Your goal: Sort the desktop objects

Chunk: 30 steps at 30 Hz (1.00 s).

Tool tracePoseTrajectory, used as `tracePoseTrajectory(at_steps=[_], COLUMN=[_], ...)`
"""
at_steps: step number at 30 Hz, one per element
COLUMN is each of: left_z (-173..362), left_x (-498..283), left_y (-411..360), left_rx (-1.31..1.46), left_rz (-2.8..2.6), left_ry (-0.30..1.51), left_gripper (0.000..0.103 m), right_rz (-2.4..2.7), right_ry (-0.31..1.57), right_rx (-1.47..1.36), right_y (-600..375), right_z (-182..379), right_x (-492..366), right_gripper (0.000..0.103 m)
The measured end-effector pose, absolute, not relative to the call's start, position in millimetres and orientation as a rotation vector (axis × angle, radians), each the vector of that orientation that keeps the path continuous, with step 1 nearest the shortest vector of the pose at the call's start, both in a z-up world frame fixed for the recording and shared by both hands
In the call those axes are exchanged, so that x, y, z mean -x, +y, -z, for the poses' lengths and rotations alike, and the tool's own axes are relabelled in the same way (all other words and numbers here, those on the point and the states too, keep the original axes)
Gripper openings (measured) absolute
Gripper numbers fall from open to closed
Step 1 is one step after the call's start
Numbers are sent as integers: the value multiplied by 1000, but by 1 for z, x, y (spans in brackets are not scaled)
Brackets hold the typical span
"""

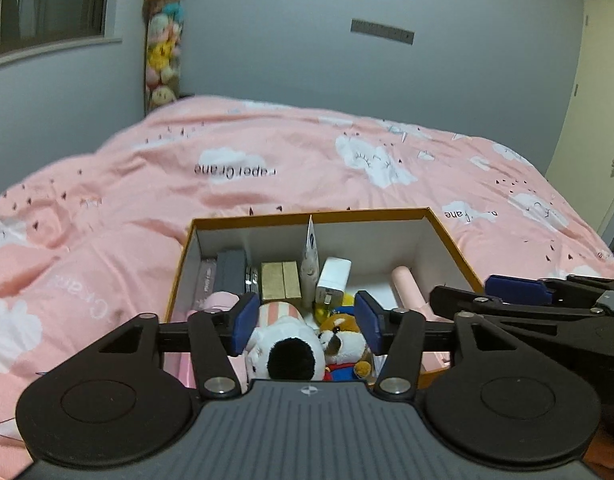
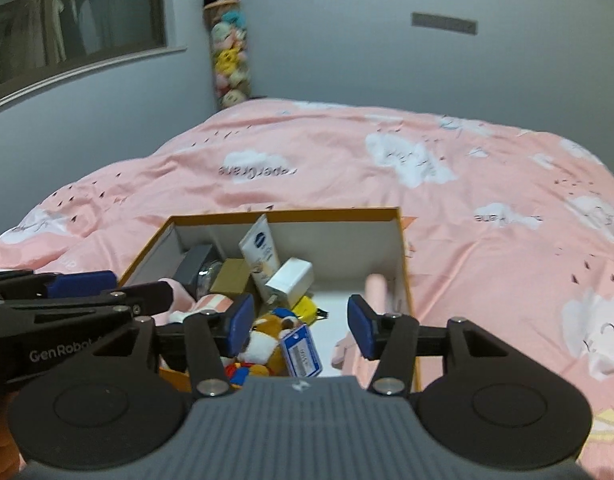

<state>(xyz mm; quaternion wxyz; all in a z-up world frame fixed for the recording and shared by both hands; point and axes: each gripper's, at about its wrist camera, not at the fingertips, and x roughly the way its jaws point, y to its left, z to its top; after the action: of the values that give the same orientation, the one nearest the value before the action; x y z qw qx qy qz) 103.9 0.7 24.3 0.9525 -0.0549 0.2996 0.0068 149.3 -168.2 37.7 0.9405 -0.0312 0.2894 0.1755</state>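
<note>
Orange-rimmed box (image 1: 447, 240) is sitting on the pink bedspread (image 1: 267, 168); using the box as reference for everything.

Left gripper (image 1: 307, 322) is hovering over the box's near edge, jaws spread, nothing between the pads (image 1: 245, 320). Directly below it a white-and-black plush (image 1: 285, 346) is lying against the near wall, with a brown bear plush (image 1: 343, 338) touching it on the right side. Neither pad is touching either toy, as far as the left wrist view shows.

Right gripper (image 2: 301, 322) is also hanging over the box's near edge, toward its right half, jaws spread and holding nothing. Under it the bear plush (image 2: 263, 338) is showing with a blue-and-white tag (image 2: 301, 350) lying on top of it. Bare white box floor (image 2: 335, 316) is showing below the right pad (image 2: 361, 328).

Other contents, in the box's left and middle part:
- gold box (image 1: 279, 280), standing near the centre
- white charger (image 1: 333, 278), just right of the gold box, prongs facing the near side
- white tube (image 2: 261, 254), leaning upright behind the charger toward the far wall
- dark grey case (image 1: 231, 270), left of the gold box, near the left wall
- yellow item (image 2: 305, 306) between charger and bear; can't tell what it is
- pink cylinder (image 1: 407, 288), lying along the right wall

Each gripper is showing at the edge of the other's view, side by side over the box's near end.
</note>
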Motion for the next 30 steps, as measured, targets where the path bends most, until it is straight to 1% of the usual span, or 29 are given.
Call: tracePoseTrajectory(at_steps=[1,3,5,7,9,13,20,28,30], left_z=[-22,-15,-7,0,6,14,29,44,45], left_x=[-102,-100,-98,-98,-99,-100,-102,-110,-110], left_y=[0,1,3,6,9,13,14,15,15], left_rx=[108,114,136,156,165,163,140,138,134], left_rz=[-19,-39,-51,-55,-54,-72,-85,-79,-80], left_ry=[602,597,595,599,607,609,593,624,616], left_gripper=[70,80,80,80,80,80,80,80,82], right_rz=[-347,-324,-319,-307,-295,-302,-311,-292,-292], right_ry=[583,577,581,580,569,551,534,528,522], right_rx=[62,61,56,61,82,107,127,121,124], right_y=[-170,-171,-172,-171,-170,-167,-164,-166,-166], right_z=[-35,-28,-21,-14,-8,3,18,29,31], right_x=[-147,-146,-147,-149,-150,-148,-147,-152,-153], right_gripper=[59,61,64,71,75,79,82,84,84])
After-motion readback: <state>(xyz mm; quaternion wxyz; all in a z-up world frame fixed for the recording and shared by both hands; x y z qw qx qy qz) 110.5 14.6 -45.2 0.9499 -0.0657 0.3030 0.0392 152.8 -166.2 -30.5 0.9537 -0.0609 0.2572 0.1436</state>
